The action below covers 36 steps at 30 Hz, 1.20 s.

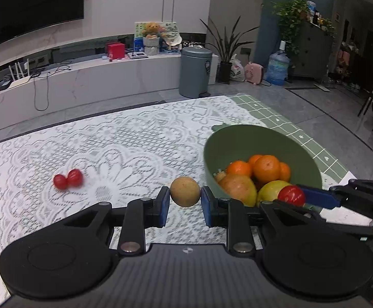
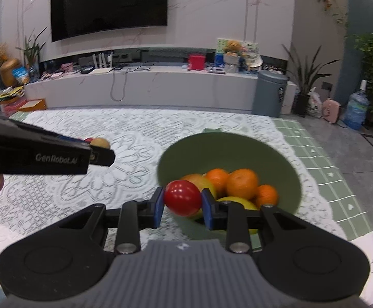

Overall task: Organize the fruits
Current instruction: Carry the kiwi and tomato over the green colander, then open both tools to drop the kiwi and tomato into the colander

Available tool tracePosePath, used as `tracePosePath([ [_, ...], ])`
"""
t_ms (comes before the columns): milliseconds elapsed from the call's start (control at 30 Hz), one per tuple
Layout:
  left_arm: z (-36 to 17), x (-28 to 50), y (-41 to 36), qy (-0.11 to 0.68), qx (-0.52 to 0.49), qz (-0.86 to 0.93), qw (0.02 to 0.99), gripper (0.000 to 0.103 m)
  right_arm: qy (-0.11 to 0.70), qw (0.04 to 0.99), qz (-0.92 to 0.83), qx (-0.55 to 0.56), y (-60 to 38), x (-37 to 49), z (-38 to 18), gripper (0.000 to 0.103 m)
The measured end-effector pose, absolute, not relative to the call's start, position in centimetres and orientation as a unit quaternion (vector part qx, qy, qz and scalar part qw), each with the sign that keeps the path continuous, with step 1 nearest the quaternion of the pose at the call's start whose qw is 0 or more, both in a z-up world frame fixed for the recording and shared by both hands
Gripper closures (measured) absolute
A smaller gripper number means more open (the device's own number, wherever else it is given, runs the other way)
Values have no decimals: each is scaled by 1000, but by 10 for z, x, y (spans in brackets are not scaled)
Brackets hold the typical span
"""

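Observation:
My left gripper (image 1: 185, 200) is shut on a small round brown fruit (image 1: 185, 191), held above the lace tablecloth (image 1: 124, 133) just left of the green bowl (image 1: 240, 136). My right gripper (image 2: 182, 205) is shut on a red cherry tomato (image 2: 182, 198) at the bowl's near rim (image 2: 227, 141). The bowl holds oranges (image 2: 241, 183) and yellow-green apples (image 1: 237, 188). Two more cherry tomatoes (image 1: 67, 179) lie on the cloth to the left. In the left wrist view the right gripper's tomato (image 1: 291, 195) shows at the bowl's right side.
A green checked mat (image 1: 284, 123) lies under the lace cloth at the table's right edge. A sheet of white paper (image 2: 363, 261) lies at the near right. Beyond the table stand a grey bin (image 1: 196, 71), a TV bench and potted plants.

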<state>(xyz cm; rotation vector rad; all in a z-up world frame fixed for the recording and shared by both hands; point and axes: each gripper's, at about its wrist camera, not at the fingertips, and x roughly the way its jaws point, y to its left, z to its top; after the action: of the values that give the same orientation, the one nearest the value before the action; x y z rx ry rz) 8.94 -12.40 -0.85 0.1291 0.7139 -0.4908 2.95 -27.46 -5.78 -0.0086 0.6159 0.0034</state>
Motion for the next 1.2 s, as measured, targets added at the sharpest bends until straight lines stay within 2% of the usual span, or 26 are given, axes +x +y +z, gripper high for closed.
tracePosePath([
  [267,-3,97,-157,336,81,-273,898,74,299,954,-33,-6,-306,41,-50,75],
  [700,-23,123,-210,361,116,-310,872,74,325,943,-54,-49,-336,81,-63,75],
  [1200,-52,148,-224,404,126,-313,850,74,372,923,-55,-80,-339,110,-88,75],
])
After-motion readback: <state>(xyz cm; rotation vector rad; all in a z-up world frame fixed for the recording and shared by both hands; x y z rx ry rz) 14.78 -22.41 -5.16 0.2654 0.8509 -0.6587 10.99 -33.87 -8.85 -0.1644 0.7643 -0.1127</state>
